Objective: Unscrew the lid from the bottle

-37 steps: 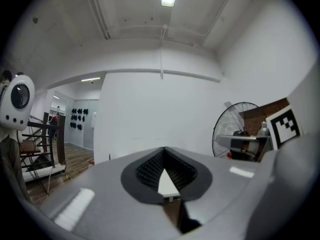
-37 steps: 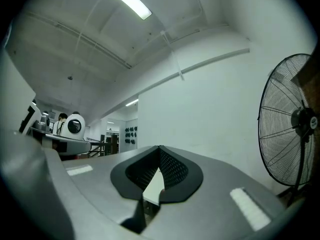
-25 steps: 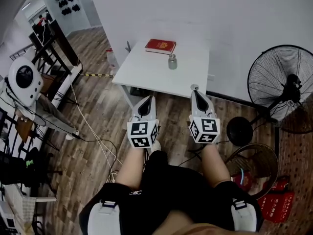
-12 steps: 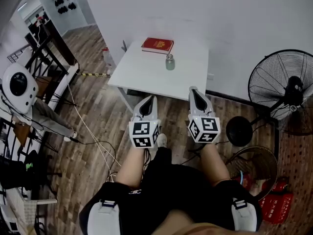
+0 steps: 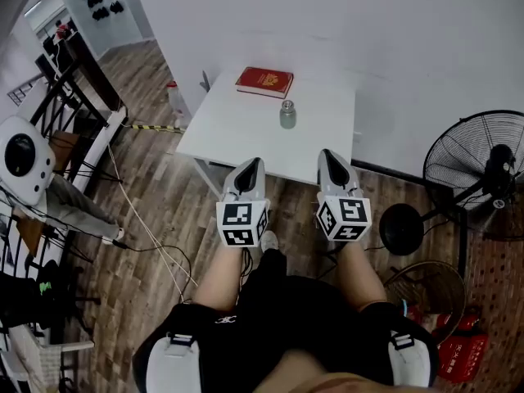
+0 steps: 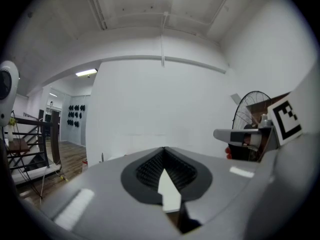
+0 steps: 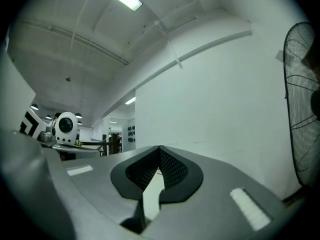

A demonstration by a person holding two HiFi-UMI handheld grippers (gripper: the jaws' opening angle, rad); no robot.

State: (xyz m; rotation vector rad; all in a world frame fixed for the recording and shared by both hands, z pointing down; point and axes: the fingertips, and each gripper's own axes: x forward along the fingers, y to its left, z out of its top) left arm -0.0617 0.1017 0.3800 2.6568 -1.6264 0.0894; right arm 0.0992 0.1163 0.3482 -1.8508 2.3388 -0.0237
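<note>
The bottle point(image 5: 287, 118) is small and greyish, upright, its lid point(image 5: 287, 104) on; it stands ahead of both grippers, between their lines and well apart from them. The left gripper point(image 5: 252, 164) and right gripper point(image 5: 327, 155) each have jaws pressed together on nothing. The white table point(image 5: 237, 125) bears a red book point(image 5: 264, 81) beyond the bottle; a white wall point(image 5: 368, 23) behind; wood floor point(image 5: 164, 195) beneath the grippers; a fan point(image 5: 483, 166) right of the right gripper.

The bottle point(image 5: 287, 115) is seen too small for the seam between its lid point(image 5: 287, 104) and body to be made out. The print on the red book point(image 5: 264, 81) cannot be read. The fan point(image 5: 483, 170) is cut off by the head view's right edge.
</note>
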